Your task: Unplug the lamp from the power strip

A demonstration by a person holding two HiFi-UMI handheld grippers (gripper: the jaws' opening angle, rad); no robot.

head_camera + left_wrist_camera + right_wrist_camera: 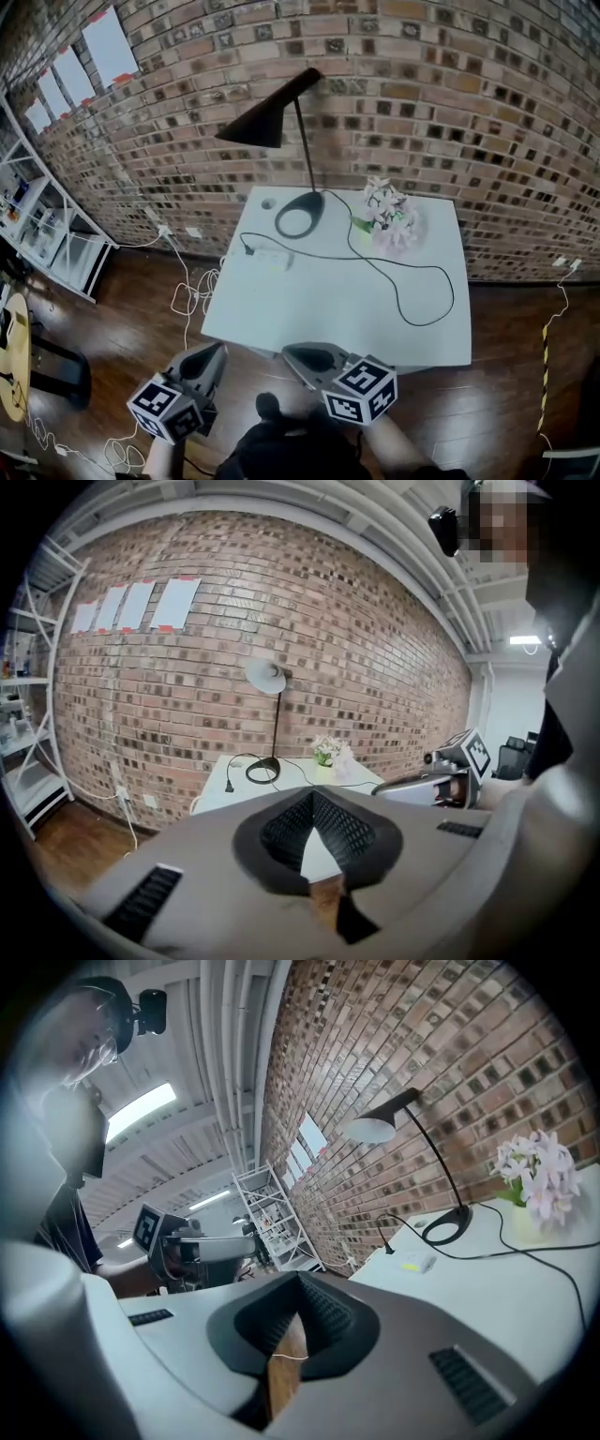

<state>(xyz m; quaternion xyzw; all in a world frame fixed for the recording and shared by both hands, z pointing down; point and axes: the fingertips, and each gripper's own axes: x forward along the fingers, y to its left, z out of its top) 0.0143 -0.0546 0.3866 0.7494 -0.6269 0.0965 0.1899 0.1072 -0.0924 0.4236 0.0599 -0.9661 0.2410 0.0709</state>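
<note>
- A brick wall [450, 112] fills the background, with pale paper sheets [111, 42] stuck on it high at the left.
- A dark wooden floor [141, 309] lies around the furniture, with loose white cables [192, 295] trailing over it to the left of the bench.
- The white bench [319, 309] stands with its far edge against the wall.
- A white shelving rack [42, 225] stands at the far left, well apart from the bench.
- The black lamp [267, 122] stands upright at the back of the bench on a ring-shaped base, its cone shade tilted out to the left.
- Its black cord [403, 266] runs from the base, loops wide across the right half of the bench and comes back leftward.
- The left gripper [217, 349] and right gripper [289, 353] hang side by side at the near edge of the bench, well apart from the lamp. On each, the fingers are pressed together with nothing between them.
- A bunch of pale pink flowers [389, 217] sits just right of the lamp base.
- The white power strip [272, 259] lies in front of the lamp base, near the bench's left edge.
- The black plug [247, 249] on the cord's end sits at the strip's left end. Whether it is seated in a socket cannot be told.
</note>
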